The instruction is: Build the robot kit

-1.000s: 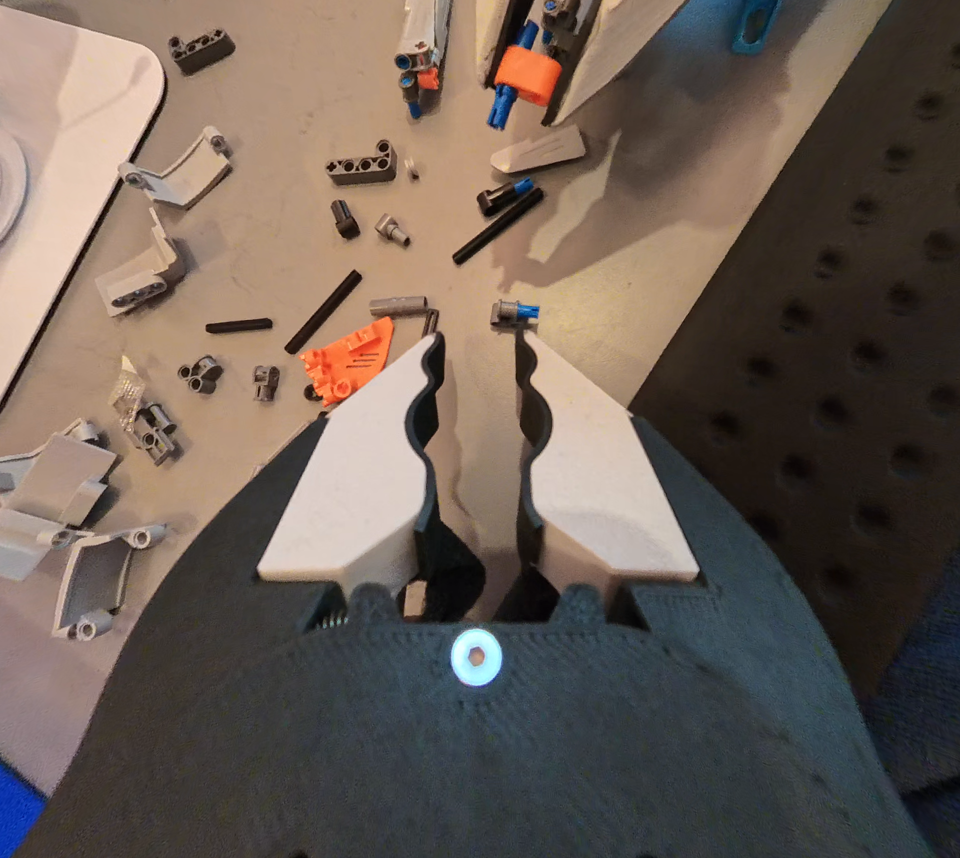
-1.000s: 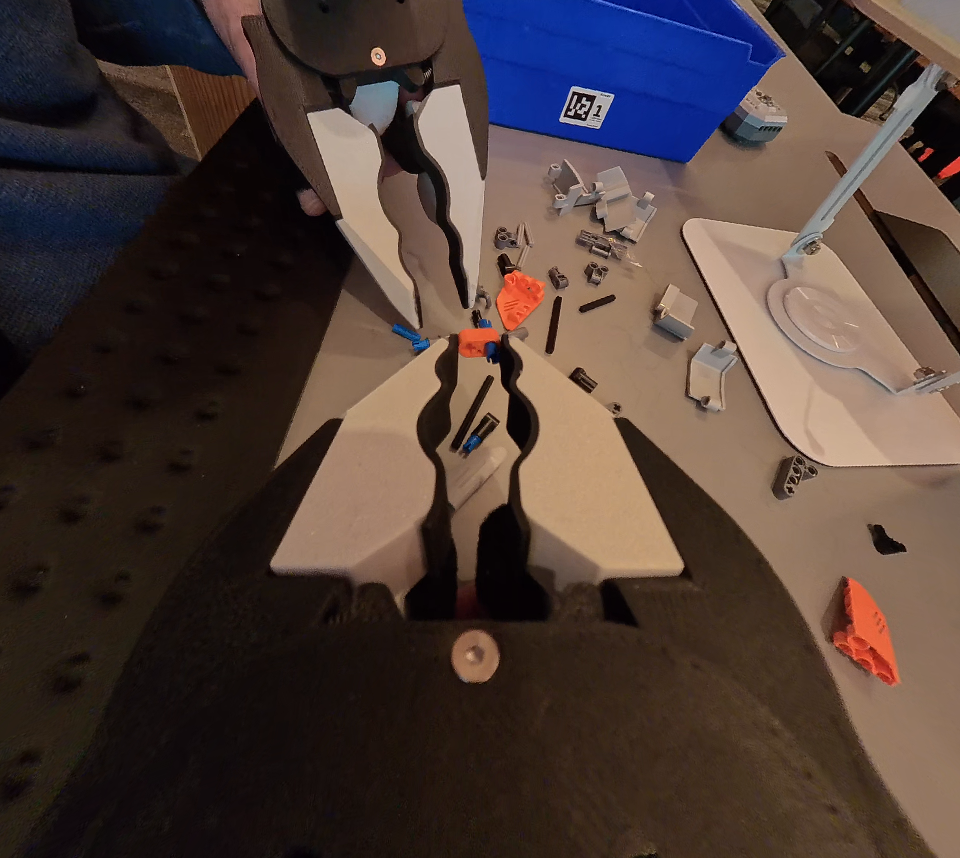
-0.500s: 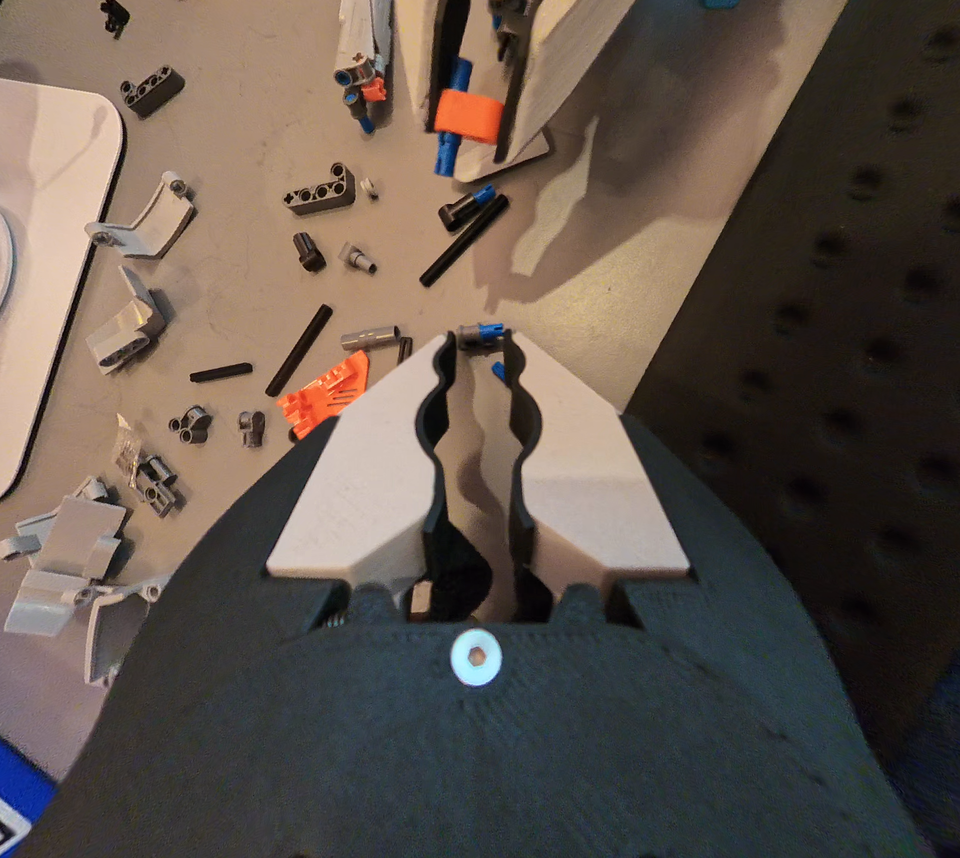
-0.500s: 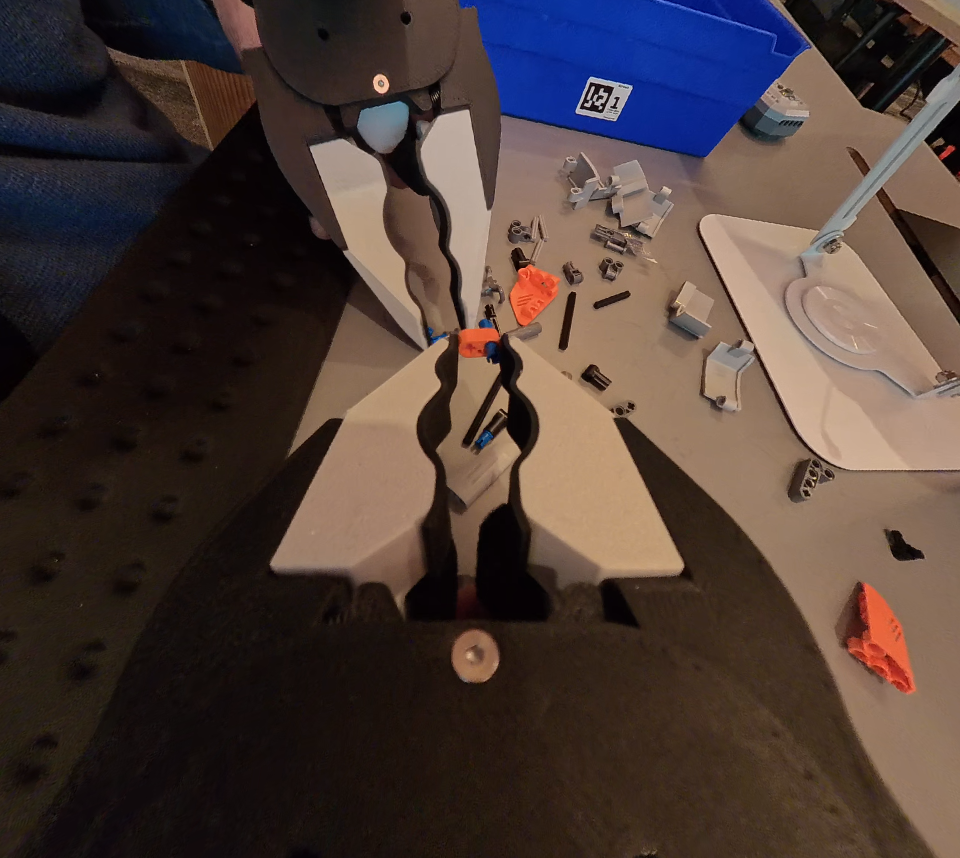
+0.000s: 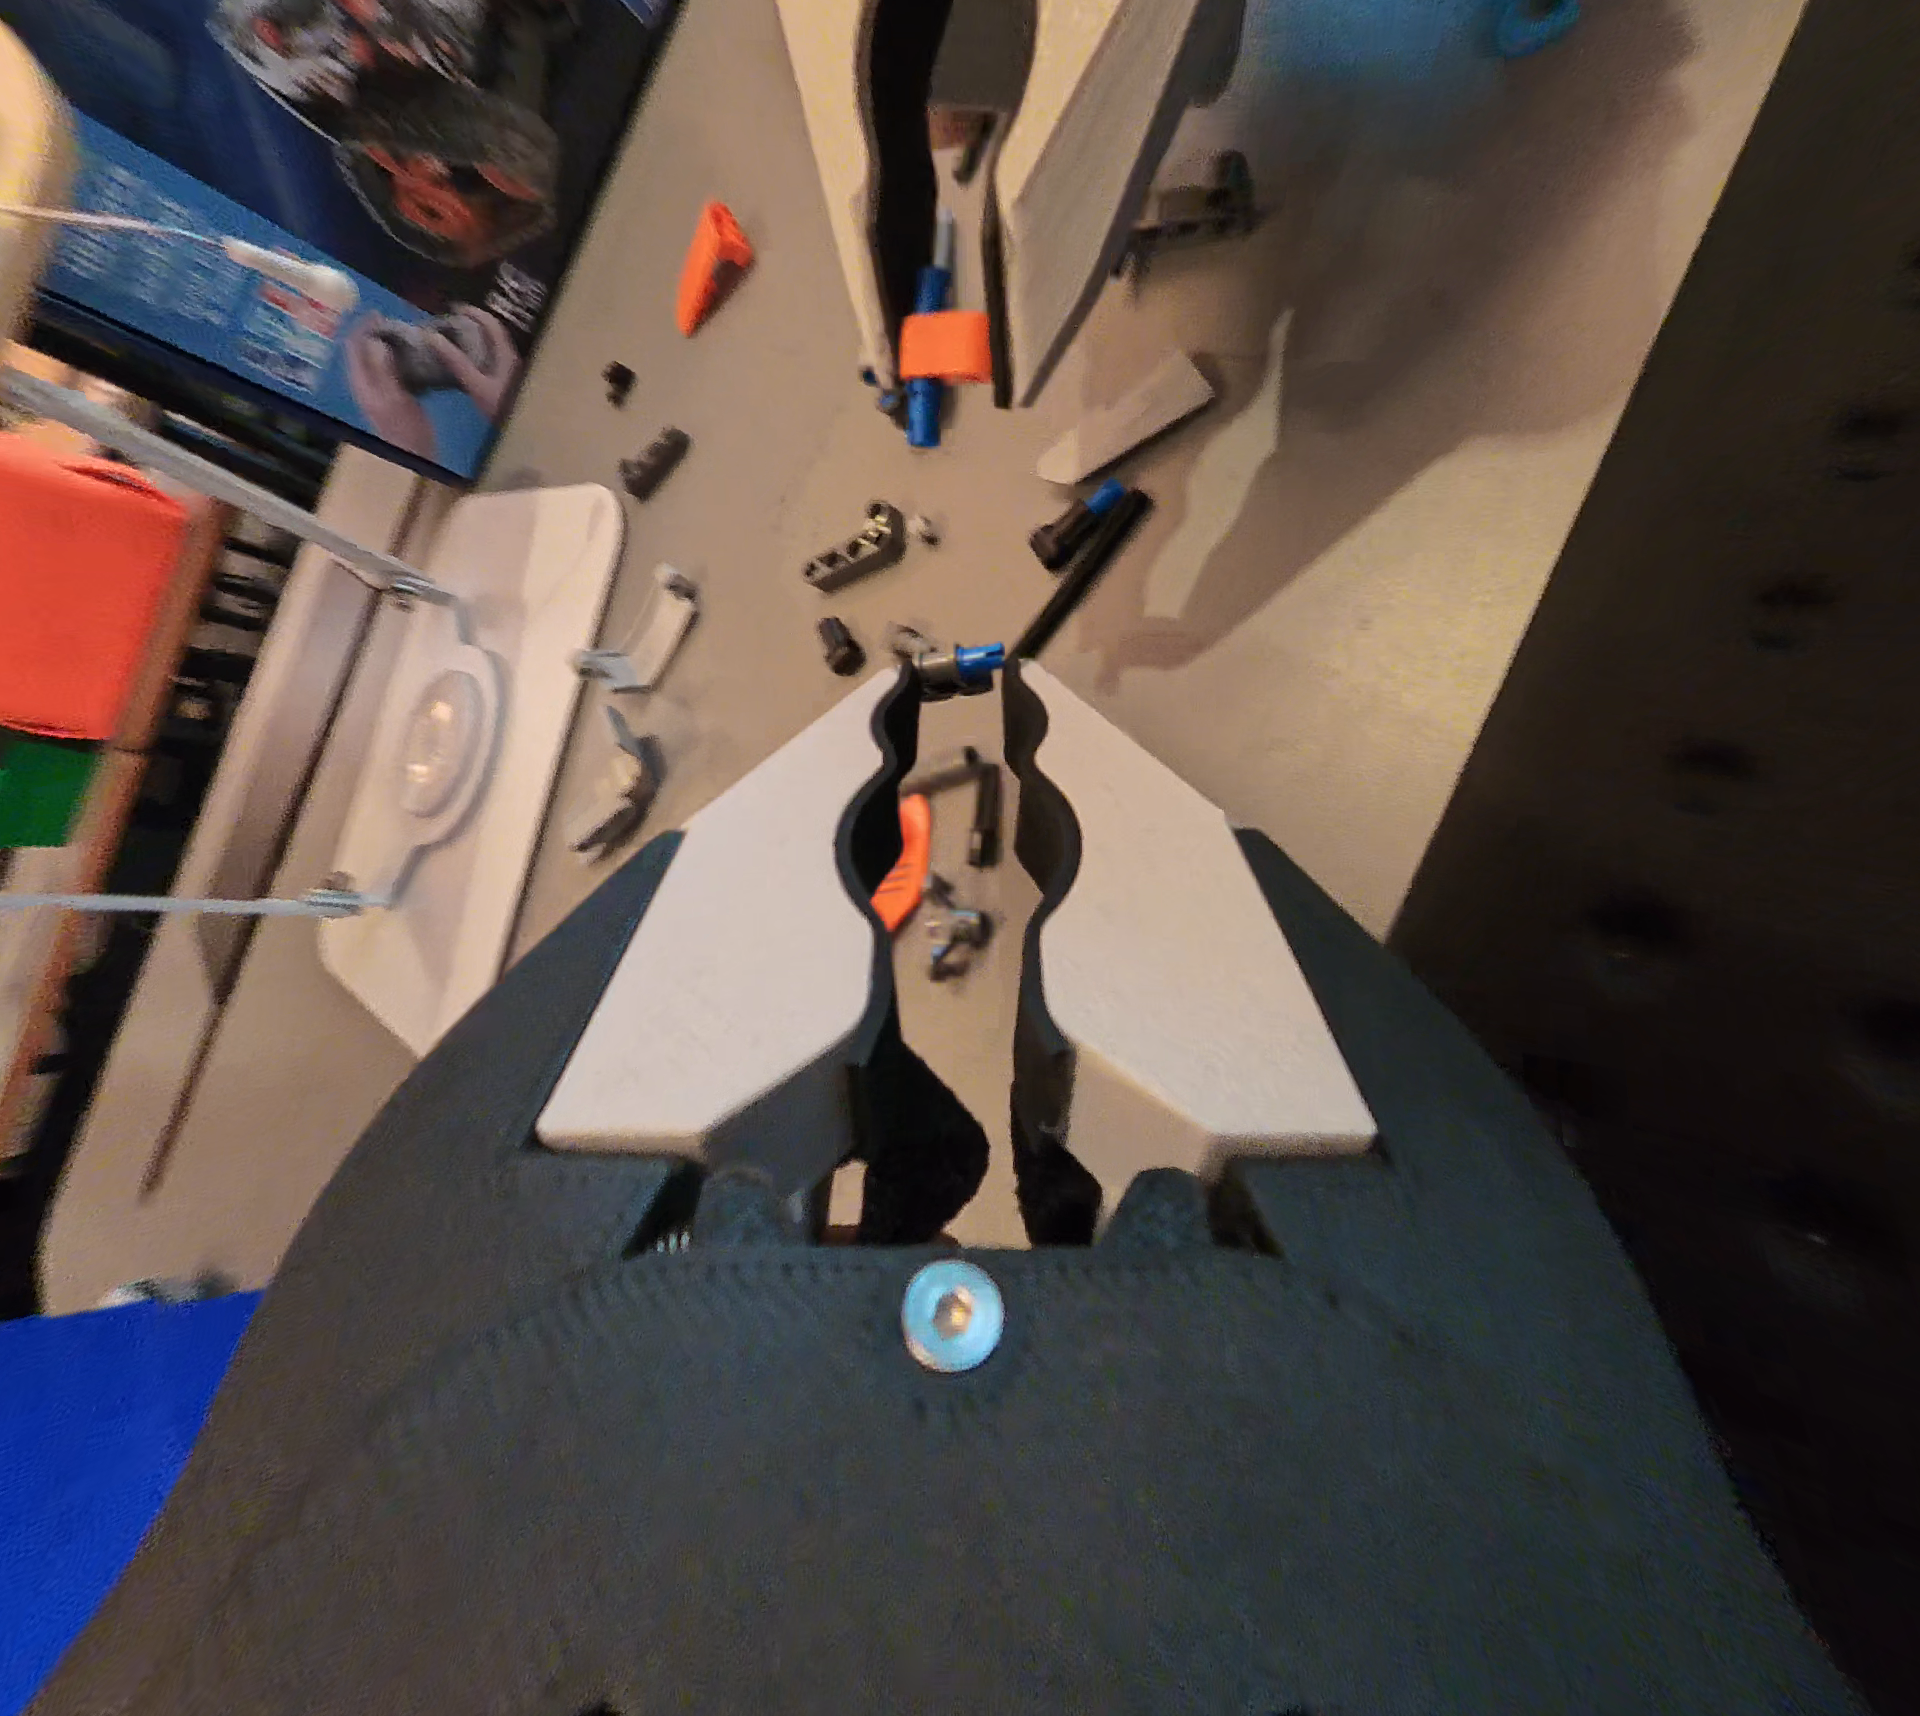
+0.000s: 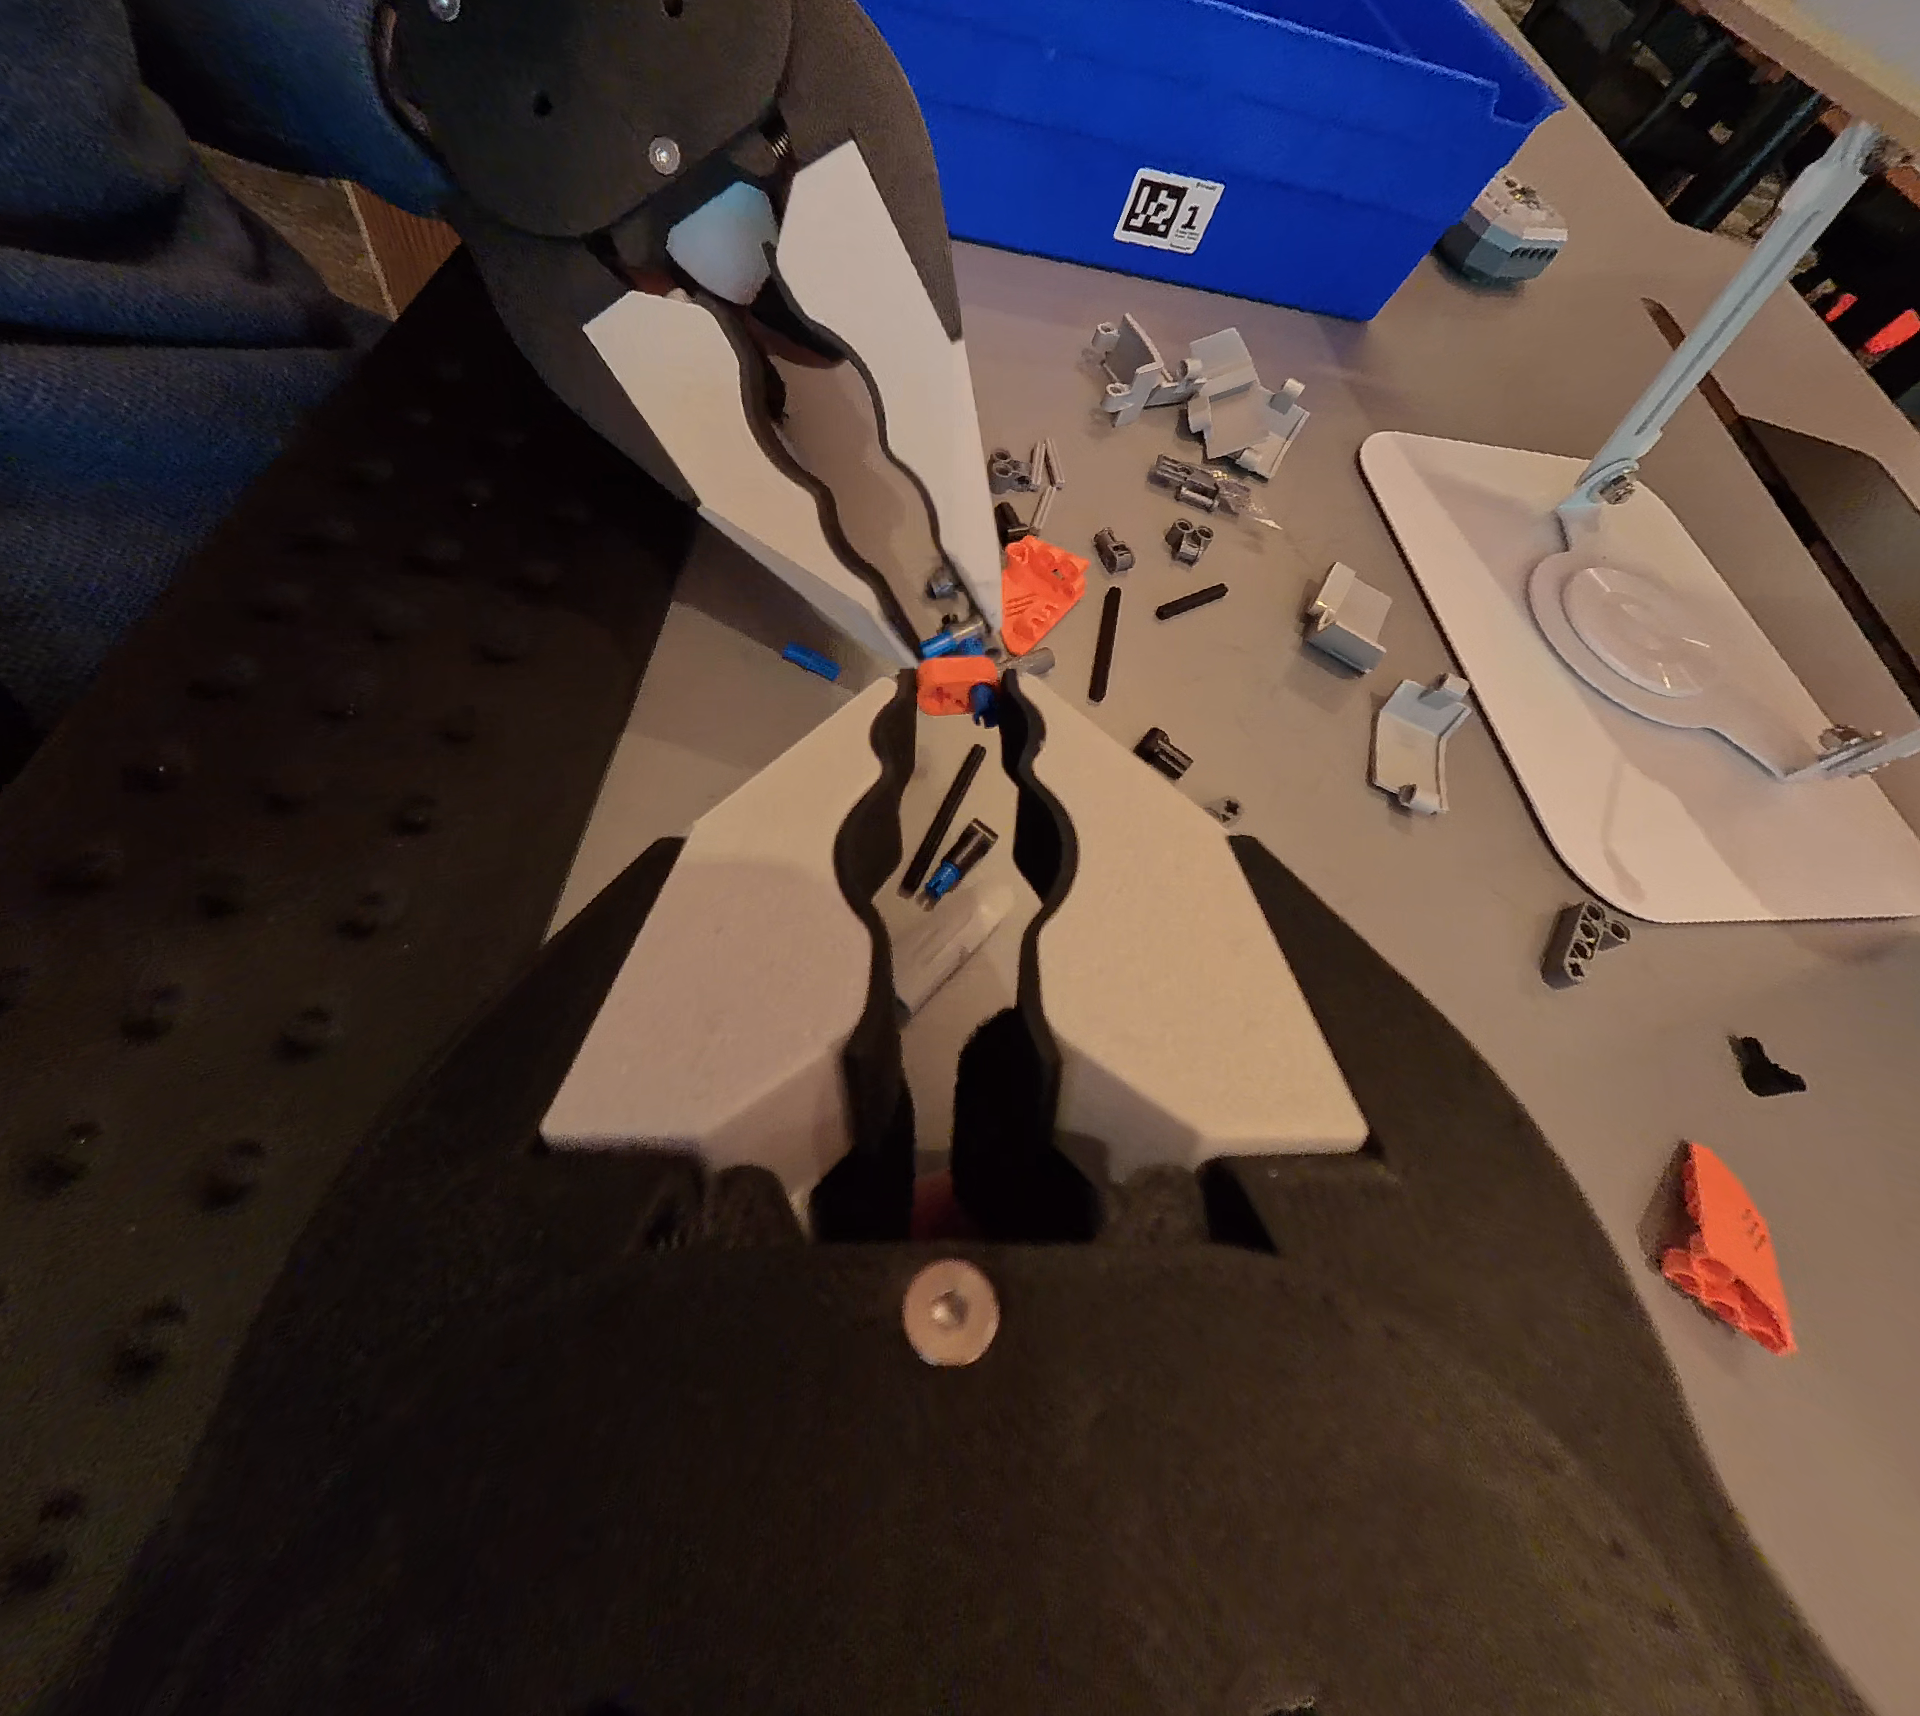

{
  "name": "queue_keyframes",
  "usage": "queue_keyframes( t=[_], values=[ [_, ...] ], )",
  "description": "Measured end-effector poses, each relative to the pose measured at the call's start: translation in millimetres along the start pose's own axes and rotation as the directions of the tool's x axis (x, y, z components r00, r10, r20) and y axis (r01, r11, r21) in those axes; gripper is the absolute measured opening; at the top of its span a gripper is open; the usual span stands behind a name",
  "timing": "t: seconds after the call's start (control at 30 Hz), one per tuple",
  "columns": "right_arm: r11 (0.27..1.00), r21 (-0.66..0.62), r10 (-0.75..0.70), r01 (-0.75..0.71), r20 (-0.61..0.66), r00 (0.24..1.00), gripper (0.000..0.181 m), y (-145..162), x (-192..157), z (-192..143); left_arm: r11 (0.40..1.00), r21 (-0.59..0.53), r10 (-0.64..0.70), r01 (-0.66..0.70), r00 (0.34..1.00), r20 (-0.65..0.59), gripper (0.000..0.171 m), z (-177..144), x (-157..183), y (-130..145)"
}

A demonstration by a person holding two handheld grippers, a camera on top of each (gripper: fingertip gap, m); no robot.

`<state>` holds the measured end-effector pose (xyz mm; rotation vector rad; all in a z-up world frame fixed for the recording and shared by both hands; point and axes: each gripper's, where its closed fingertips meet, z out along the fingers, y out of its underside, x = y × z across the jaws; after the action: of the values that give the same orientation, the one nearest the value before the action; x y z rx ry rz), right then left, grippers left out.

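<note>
Grey and cluttered, the table [image 6: 1351, 1095] carries scattered building-toy parts, with a black perforated mat [image 6: 260, 783] along its near edge. At the back stands a blue bin [image 6: 1195, 56]; to the right lies a white lamp base [image 6: 1558, 679] with its slanting arm.

Left tongs [image 5: 958, 674] are nearly closed, pinching a small grey and blue pin piece [image 5: 961, 660] at their very tips, above the table. Right tongs [image 6: 956, 692] are likewise narrowed onto an orange connector with a blue pin [image 6: 951, 687], gripped at the tips. In the right wrist view the two pairs of tongs meet tip to tip, the held parts touching or just beside each other; which, I cannot tell.

Beneath the right tongs lie a black axle [image 6: 940, 825] and a short black and blue pin [image 6: 961, 856]. Near the meeting point sits an orange panel [image 6: 1039, 591]; a lone blue pin [image 6: 810, 660] lies just left of it. Grey curved panels [image 6: 1205, 393] cluster before the bin, and another orange piece [image 6: 1725, 1251] sits well apart at the right. A printed toy box [image 5: 312, 108] stands beyond, in the left wrist view.
</note>
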<state>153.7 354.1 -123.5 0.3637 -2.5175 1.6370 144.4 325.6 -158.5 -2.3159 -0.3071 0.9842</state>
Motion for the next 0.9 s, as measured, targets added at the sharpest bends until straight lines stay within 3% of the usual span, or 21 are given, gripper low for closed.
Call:
queue_keyframes(
  t=[0.27, 0.57, 0.9],
  values=[
    [1.000, 0.010, 0.010, -0.010, -0.027, 1.000, 0.013, -1.1, 5.7, -1.9, 0.983, 0.156, 0.064, -0.098, 0.976, 0.208, 0.014, -22.0, -40.9, -24.9],
    [1.000, 0.014, 0.020, -0.019, -0.045, 0.999, 0.013, -0.7, 10.0, -2.4, 0.931, 0.358, -0.137, 0.063, 0.973, 0.186, 0.014, -44.5, -65.5, -37.8],
    [1.000, 0.005, 0.008, -0.008, -0.040, 0.999, 0.013, -0.7, 7.3, -1.0, 0.877, 0.476, -0.203, 0.063, 0.948, 0.247, 0.014, -64.0, -85.0, -46.5]
  ],
)
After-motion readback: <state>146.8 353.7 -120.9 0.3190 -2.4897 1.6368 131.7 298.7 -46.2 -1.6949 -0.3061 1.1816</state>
